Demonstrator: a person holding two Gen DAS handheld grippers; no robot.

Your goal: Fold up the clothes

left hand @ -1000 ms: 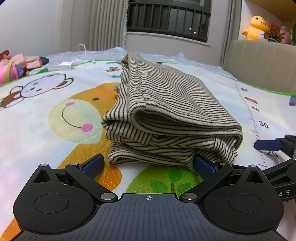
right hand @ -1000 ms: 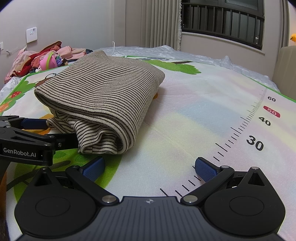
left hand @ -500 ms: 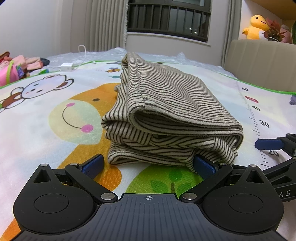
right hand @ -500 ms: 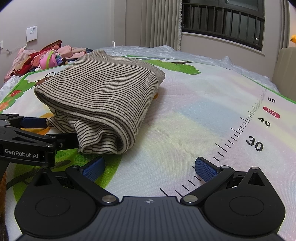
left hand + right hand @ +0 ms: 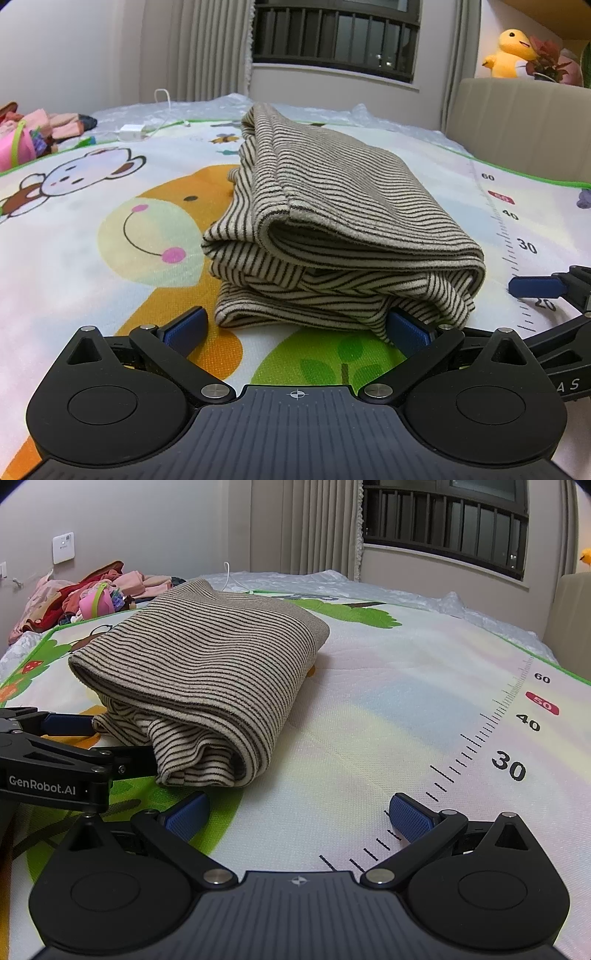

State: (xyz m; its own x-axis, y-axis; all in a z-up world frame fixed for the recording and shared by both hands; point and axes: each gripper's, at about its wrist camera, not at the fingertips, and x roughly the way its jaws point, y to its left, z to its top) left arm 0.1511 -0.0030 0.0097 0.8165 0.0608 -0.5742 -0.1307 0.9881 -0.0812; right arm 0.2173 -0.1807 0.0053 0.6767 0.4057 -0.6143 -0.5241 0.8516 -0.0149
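Both grippers sit low on the play mat (image 5: 110,229) with their jaws spread wide and nothing held. From the left wrist view, the left gripper (image 5: 295,328) faces the striped sweater (image 5: 332,229), which lies folded in a thick bundle at twelve o'clock, very near. Its right blue pad (image 5: 408,328) looks tucked just under the bottom corner of the bundle, while the other pad sits beside the near edge. The right gripper (image 5: 299,814) rests on the mat by the printed ruler (image 5: 480,738), with the sweater at about ten o'clock from it, a little apart.

The fold looks almost done. The bundle is puffy, and one loose flap hangs out at the front. To do this step well, I think the left gripper should pinch that loose corner gently and tuck it in, not drag it, so the layers stay stacked. The right gripper could press the top down flat.

A heap of pink and red clothes (image 5: 85,594) waits far off at ten o'clock.
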